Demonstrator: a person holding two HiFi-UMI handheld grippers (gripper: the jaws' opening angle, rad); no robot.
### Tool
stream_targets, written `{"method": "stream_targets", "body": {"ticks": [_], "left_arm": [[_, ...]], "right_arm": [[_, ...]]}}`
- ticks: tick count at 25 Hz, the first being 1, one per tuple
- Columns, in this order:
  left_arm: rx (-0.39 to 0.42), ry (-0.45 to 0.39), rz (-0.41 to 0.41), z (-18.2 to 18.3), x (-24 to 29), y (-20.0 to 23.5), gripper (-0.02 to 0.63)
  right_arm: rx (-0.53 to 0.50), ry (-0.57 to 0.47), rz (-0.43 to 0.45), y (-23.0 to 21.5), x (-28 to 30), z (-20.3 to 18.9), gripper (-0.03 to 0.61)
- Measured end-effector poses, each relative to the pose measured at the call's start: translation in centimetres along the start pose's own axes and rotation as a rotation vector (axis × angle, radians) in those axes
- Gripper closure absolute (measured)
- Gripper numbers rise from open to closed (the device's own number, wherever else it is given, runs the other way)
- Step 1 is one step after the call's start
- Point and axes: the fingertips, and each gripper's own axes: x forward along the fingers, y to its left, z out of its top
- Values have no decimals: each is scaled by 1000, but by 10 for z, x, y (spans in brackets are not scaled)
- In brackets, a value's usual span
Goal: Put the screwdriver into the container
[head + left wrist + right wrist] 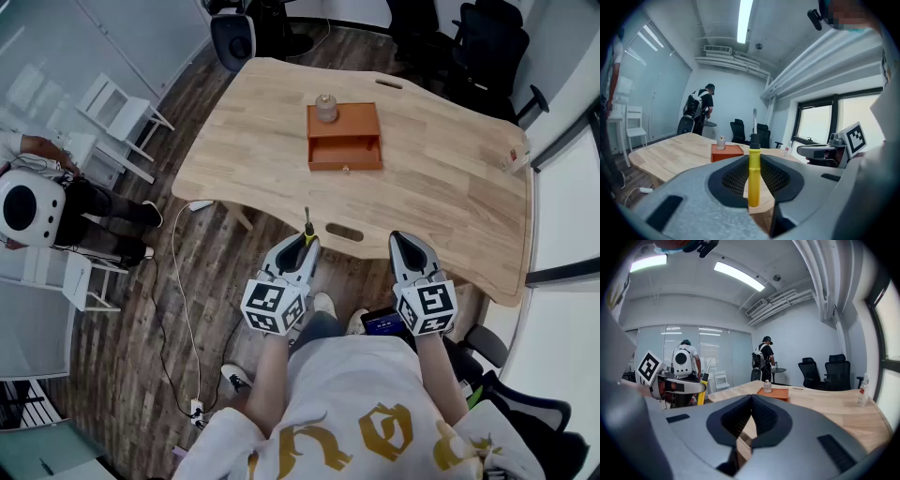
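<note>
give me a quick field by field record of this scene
left hand-held gripper: shut on the yellow-handled screwdriver, shaft pointing toward the table
right hand-held gripper: shut, empty
container: orange box on the table, drawer open, apart from both grippers
on the container: small jar
task state: screwdriver not yet in the container

The left tool has its jaws pressed against the yellow handle of the screwdriver, which stands upright between them, black collar and metal shaft pointing up. Beyond lies the pale wooden worktop, carrying an orange container with a small jar on top. The right tool shows at the right. At the far end a person stands near black chairs.
</note>
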Motion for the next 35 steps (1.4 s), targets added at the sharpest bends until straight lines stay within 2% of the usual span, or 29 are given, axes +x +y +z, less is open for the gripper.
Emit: {"method": "stream_targets", "body": {"ticks": [7,11,21,27,35], "left_arm": [[-8,-15,5,2,7,-8,538],[12,2,8,3,10,-12,538],[27,37,15,2,25,-8,538],[18,43,2,11,62,17,538],[-4,82,-46,28,139,82,538]], "right_arm": [[11,-5,2,-12,-6,-4,568],[57,-14,10,-18,-6,-5,568],[82,-11,23,-32,7,-8,568],[96,17,3,-56,45,-9,568],[105,70,-41,-86,126,0,568]]}}
